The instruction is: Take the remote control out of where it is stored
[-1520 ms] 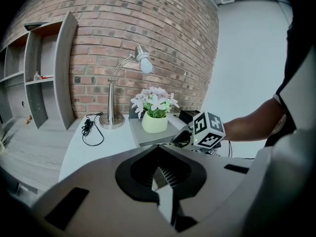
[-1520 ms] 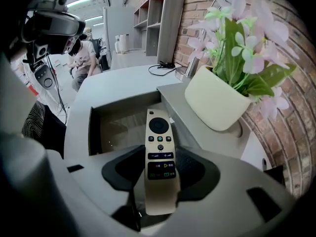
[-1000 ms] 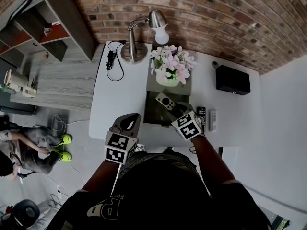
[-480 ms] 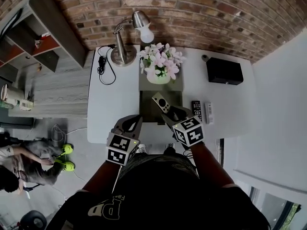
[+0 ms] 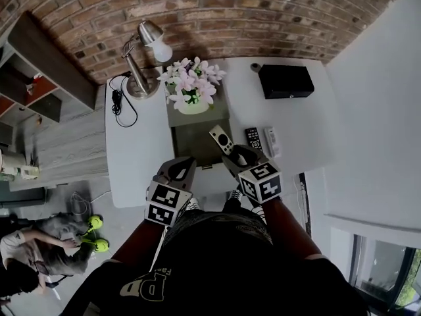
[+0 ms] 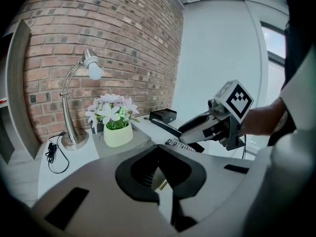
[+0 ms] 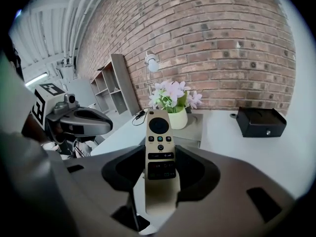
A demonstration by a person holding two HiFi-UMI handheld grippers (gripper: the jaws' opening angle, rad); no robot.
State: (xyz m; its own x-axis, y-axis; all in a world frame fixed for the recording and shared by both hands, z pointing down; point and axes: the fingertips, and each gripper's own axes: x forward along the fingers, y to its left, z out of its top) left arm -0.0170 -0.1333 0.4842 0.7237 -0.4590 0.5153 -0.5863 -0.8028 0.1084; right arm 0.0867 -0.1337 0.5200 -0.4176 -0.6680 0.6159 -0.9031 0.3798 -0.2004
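Note:
My right gripper (image 5: pixel 231 155) is shut on a beige remote control (image 5: pixel 222 139), which it holds in the air over the right edge of the open grey drawer (image 5: pixel 193 149). In the right gripper view the remote (image 7: pixel 159 152) stands between the jaws with its buttons facing the camera. The left gripper (image 5: pixel 181 169) hovers at the table's front edge, left of the drawer, shut with nothing in it. From the left gripper view, the right gripper (image 6: pixel 190 129) shows with the remote (image 6: pixel 164 128) sticking out of it.
A pot of pink flowers (image 5: pixel 190 91) stands on the grey drawer box (image 5: pixel 212 110). A black remote (image 5: pixel 253 137) and a white remote (image 5: pixel 272 141) lie to its right. At the back are a black box (image 5: pixel 285 81), a desk lamp (image 5: pixel 141 58) and a black cable (image 5: pixel 118 101).
The right gripper has carried the remote from over the drawer's middle to its right edge. The head view has swung, so the table sits further left. The left gripper has barely moved.

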